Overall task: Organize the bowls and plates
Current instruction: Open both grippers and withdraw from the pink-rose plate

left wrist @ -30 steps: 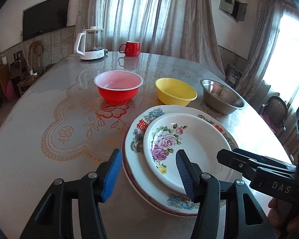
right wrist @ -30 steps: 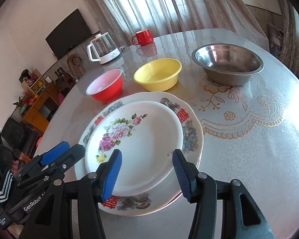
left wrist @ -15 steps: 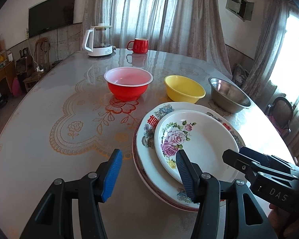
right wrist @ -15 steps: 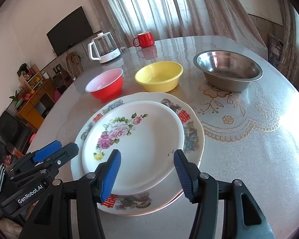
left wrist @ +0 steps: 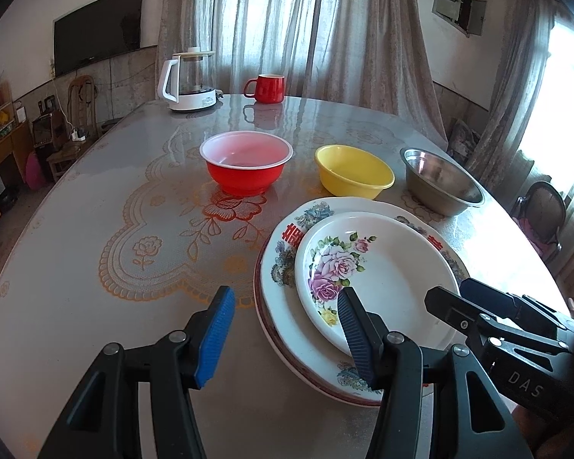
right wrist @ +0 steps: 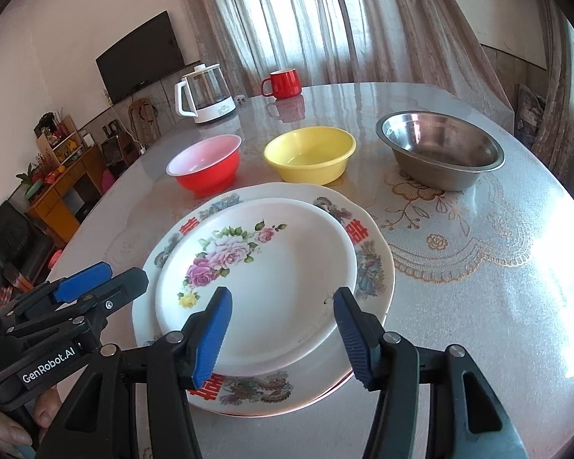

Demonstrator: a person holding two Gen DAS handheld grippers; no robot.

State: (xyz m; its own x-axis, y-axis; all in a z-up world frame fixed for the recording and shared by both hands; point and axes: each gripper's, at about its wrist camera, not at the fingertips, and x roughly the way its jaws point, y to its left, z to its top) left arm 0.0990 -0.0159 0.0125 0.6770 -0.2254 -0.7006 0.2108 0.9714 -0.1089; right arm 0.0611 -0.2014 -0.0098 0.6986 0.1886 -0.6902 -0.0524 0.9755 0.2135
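Both wrist views look down on stacked plates (left wrist: pixel 382 279).

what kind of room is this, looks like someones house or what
Most likely a home living or dining room: a round table under a lace-pattern cover, a wall-mounted TV, long curtains over the windows, and an electric kettle beside a red mug.

The right tool (right wrist: pixel 281 338) hovers with its jaws apart, empty, over the near edge of a rose-patterned plate (right wrist: pixel 287 267) stacked on a larger plate (right wrist: pixel 371 264). Behind stand a red bowl (right wrist: pixel 206 168), a yellow bowl (right wrist: pixel 310 155) and a steel bowl (right wrist: pixel 440 149). The left tool (right wrist: pixel 92 287) sits just beside the stack.
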